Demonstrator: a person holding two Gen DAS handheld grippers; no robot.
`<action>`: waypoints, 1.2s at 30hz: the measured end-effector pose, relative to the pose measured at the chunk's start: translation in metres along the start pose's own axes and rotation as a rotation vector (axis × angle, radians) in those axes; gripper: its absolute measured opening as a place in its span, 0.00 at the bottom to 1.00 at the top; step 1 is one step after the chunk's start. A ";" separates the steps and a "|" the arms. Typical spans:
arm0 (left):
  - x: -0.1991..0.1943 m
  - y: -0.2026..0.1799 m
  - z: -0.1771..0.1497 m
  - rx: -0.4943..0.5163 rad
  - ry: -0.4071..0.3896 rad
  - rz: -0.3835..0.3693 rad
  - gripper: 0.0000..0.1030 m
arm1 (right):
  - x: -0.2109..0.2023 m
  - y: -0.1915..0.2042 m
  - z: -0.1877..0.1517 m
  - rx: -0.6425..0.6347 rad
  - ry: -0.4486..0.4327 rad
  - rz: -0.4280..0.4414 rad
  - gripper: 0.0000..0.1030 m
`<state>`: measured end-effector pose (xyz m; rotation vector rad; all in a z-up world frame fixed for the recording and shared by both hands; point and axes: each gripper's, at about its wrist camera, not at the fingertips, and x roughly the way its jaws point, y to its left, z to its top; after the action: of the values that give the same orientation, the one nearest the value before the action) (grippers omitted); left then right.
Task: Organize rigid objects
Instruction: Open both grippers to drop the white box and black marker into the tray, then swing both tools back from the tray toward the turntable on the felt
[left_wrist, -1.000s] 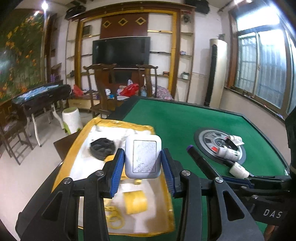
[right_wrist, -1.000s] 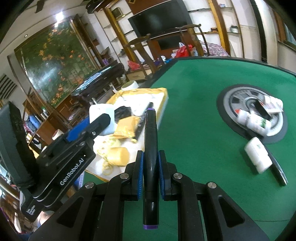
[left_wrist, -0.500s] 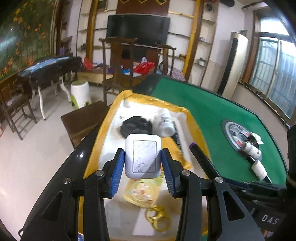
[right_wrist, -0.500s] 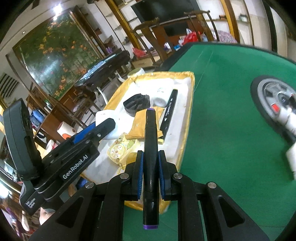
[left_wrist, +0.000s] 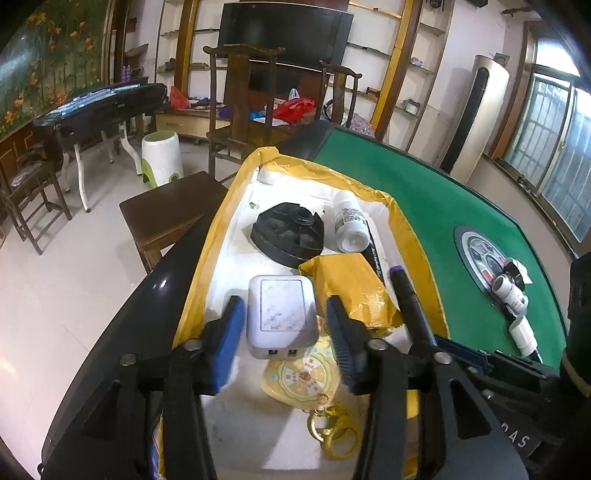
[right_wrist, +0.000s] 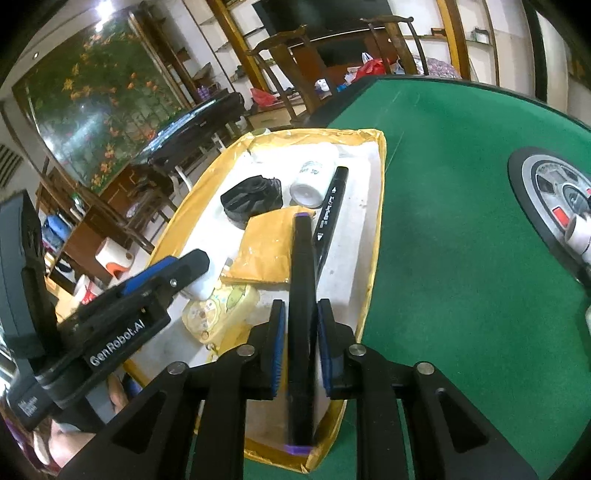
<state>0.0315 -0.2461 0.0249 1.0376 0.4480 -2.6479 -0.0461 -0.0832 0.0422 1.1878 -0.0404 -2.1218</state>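
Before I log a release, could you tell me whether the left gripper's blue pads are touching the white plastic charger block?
Apart. The left wrist view shows gaps between both pads and the charger block.

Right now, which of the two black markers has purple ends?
The marker between the right gripper's fingers, purple-tipped marker; the other marker, lying beside the white bottle, shows white print.

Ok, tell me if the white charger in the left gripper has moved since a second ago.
Yes. The white charger has come forward over the yellow tray, now nearer the black round part; the left gripper jaws have just been opening around it.

Both jaws opened, freeing charger and marker.
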 end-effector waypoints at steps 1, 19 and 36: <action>-0.002 0.000 0.001 0.000 -0.005 0.005 0.60 | -0.002 0.000 0.000 -0.002 -0.002 0.002 0.32; -0.209 -0.011 -0.039 0.486 -0.260 -0.012 0.62 | -0.095 -0.010 -0.028 -0.099 -0.170 0.095 0.38; -0.427 -0.215 -0.002 0.775 -0.426 -0.569 0.83 | -0.250 -0.076 -0.051 -0.030 -0.483 0.159 0.38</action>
<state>0.2614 0.0068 0.3589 0.4839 -0.4962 -3.5488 0.0356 0.1355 0.1712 0.6096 -0.3073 -2.2077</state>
